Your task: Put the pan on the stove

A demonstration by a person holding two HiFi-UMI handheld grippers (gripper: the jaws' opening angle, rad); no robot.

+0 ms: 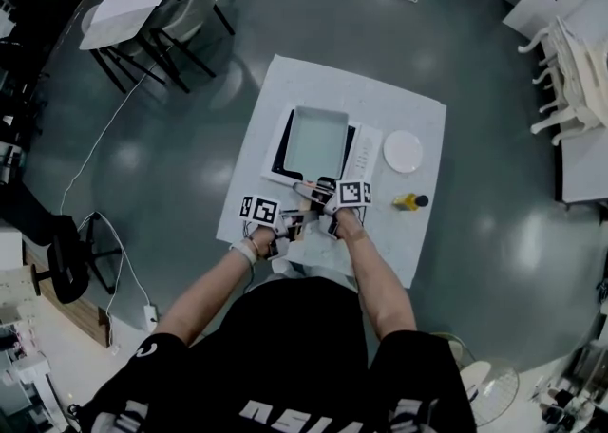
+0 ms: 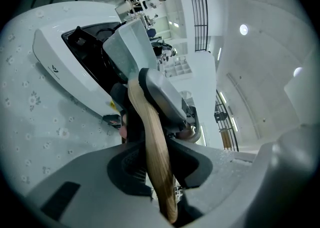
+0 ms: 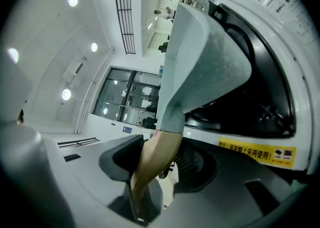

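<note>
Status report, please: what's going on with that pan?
Left tongs, right tongs: both shut on wooden handle. Pan above stove, touchdown unclear. Plate, yellow bottle beside stove, not blocking.

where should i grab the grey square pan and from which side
Grip the wooden handle, coming from the person's side of the table. It juts from the near wall of the pan and is slim enough for jaws, while the pan body is wide and tall-walled over the stove. The left gripper and right gripper are both clamped on that handle this way.
</note>
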